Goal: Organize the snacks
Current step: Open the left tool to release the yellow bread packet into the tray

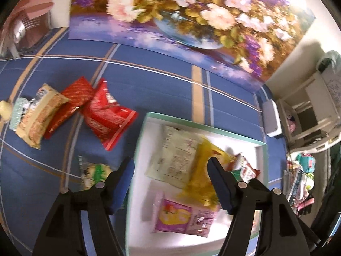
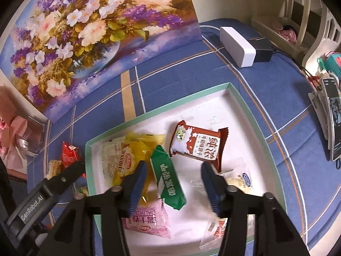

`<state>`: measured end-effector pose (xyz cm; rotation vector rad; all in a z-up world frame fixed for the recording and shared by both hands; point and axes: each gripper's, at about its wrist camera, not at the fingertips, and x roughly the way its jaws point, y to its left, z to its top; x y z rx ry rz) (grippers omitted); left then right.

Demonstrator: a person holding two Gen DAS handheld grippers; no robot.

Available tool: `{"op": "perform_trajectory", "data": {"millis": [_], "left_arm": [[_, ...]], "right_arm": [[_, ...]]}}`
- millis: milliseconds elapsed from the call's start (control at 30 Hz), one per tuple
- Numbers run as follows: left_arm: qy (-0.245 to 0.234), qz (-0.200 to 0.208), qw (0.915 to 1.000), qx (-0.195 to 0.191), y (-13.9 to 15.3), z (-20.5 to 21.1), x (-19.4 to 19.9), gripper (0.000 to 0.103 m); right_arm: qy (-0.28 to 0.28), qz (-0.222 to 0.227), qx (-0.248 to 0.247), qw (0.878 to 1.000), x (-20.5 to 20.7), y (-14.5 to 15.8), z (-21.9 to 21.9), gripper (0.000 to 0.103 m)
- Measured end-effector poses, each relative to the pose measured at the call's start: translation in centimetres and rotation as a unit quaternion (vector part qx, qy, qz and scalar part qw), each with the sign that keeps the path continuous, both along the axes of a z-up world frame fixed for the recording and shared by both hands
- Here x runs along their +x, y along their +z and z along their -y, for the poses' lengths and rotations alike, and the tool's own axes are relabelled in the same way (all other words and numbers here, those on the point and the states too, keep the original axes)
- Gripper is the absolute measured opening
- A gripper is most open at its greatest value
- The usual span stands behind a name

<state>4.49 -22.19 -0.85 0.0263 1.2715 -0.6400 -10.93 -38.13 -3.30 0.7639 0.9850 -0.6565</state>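
A home room: plaid blue tablecloth, floral painting against the wall, cluttered cream shelf.

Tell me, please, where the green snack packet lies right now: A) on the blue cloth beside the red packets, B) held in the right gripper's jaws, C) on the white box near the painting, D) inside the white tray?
D: the green snack packet lies on the floor of the white tray, among other packets, ahead of the open right gripper.
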Motion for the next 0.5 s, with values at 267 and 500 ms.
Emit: {"op": "perform_trajectory", "data": {"millis": [267,500], "left_arm": [[0.013,0.028,0.9991,0.028,-0.1,-1.2,0.9,0.088],[0.016,0.061,0.9974,0.035,0.7,-1.8,1.2,0.093]], "right_arm": [[-0.001,-0.006,-0.011,1.0,0.0,0.1,-0.1,0.081],[0.003,-0.005,-0.018,1.0,0.2,0.3,-0.4,0.089]]}}
